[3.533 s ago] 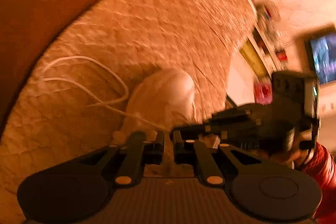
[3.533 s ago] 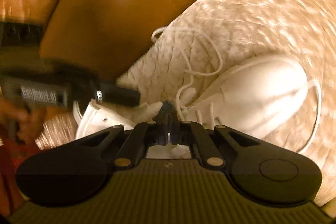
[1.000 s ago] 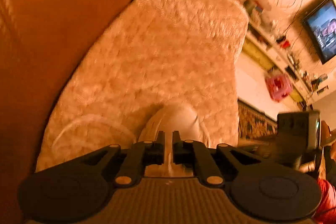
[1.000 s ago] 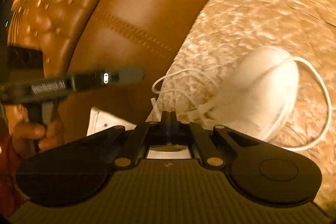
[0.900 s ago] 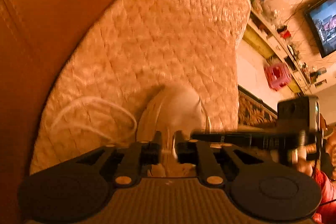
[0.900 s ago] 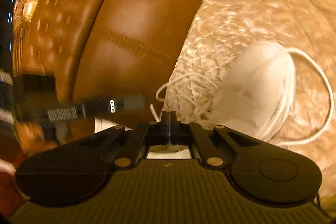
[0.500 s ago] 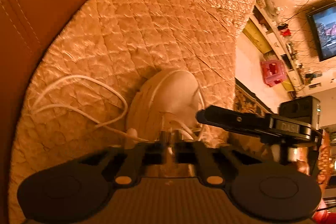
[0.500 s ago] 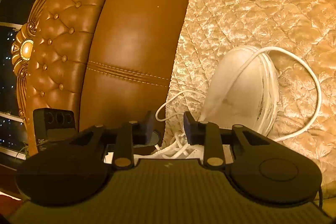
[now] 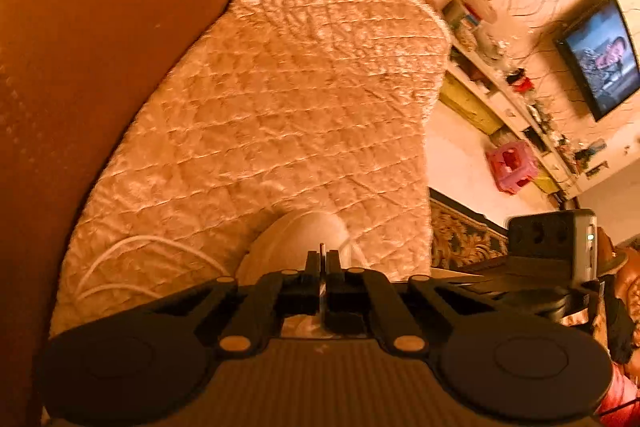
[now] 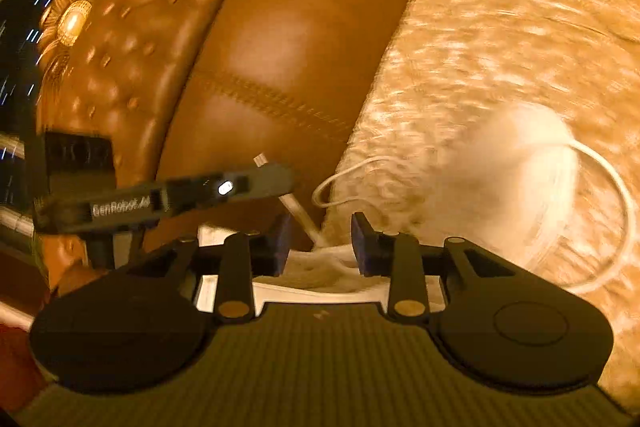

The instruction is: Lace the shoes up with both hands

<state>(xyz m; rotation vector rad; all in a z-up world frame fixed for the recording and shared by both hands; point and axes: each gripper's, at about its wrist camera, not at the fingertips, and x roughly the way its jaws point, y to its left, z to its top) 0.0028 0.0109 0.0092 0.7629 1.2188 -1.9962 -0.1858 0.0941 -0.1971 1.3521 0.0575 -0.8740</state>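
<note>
The left gripper (image 10: 276, 183) pinches the thin white lace tip (image 10: 260, 159), which runs slanting down toward the white shoe (image 10: 516, 163) on the quilted gold cover (image 9: 304, 99). The right gripper (image 10: 320, 245) has just opened, empty, right below.

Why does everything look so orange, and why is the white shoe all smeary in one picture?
Both views glow orange from warm room light. Right wrist view: motion blur smears the white shoe and quilted cover. Left wrist view: sharper, though the fisheye lens bends the TV and leaves dark corners.
</note>
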